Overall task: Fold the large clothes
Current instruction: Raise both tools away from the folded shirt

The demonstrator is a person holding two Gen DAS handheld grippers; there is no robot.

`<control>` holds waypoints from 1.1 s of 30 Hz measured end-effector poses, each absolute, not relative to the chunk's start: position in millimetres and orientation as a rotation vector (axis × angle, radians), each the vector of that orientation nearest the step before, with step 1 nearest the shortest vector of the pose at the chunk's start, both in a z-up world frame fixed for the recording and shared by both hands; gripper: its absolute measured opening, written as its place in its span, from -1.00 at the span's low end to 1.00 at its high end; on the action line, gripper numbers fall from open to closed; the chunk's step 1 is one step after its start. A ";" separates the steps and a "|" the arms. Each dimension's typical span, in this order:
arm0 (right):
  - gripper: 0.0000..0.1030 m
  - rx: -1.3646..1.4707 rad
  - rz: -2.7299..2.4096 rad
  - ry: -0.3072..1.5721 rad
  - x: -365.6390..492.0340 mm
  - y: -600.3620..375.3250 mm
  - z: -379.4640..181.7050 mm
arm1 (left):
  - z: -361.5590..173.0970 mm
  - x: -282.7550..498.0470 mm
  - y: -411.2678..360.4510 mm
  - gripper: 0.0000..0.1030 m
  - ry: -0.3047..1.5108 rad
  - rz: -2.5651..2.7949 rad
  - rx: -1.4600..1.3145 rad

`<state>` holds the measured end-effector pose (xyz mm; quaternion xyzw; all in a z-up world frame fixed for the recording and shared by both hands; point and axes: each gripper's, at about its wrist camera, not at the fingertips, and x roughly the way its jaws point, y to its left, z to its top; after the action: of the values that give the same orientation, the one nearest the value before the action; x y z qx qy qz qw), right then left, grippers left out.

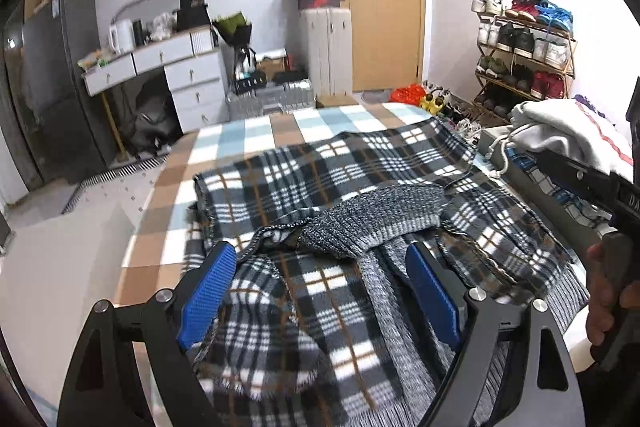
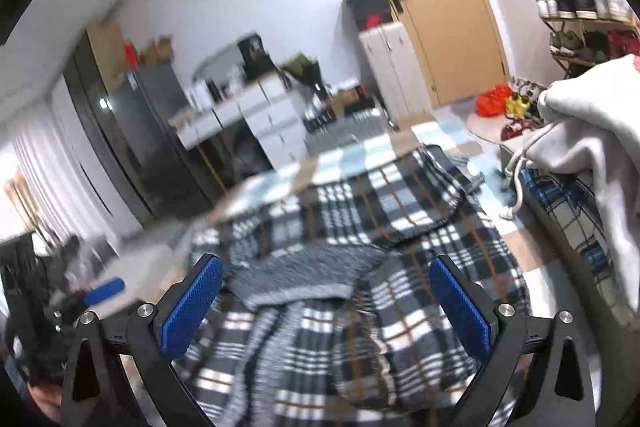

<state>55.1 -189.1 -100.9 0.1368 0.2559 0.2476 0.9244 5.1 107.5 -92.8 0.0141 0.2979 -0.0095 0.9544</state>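
Between the wide-set blue pads of the left gripper (image 1: 320, 287), low in its own view, nothing is clamped; the plaid garment (image 1: 320, 179) only lies beneath them on the checked bed (image 1: 256, 131). At the bottom of the right wrist view the right gripper (image 2: 326, 303) stands just as wide and empty over the same cloth. A grey knitted piece (image 1: 376, 219) sits bunched across the middle, mid-frame. If either gripper pinches plaid and knit together, the fold could drag both and crumple. At the right edge a pale sweatshirt (image 1: 568, 131) hangs off a pile, and its drawcord may snag a passing finger.
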 end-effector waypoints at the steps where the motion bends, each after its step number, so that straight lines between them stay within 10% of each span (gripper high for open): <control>1: 1.00 0.303 0.515 0.506 48.8 -190.5 -99.3 | -93.1 0.7 104.6 0.62 0.597 -0.013 0.037; 23: 1.00 0.172 0.466 0.326 -46.8 -199.8 -103.4 | -118.7 -42.0 114.0 0.64 0.615 0.074 0.071; 33: 1.00 0.204 0.327 0.330 -36.6 -214.2 -107.2 | -156.8 -24.5 172.6 0.64 0.968 -0.035 -0.101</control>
<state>-36.6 -214.2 -107.2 0.1011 0.1634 0.1617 0.9679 -24.5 172.6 -156.8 -0.0485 0.4653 -0.0167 0.8837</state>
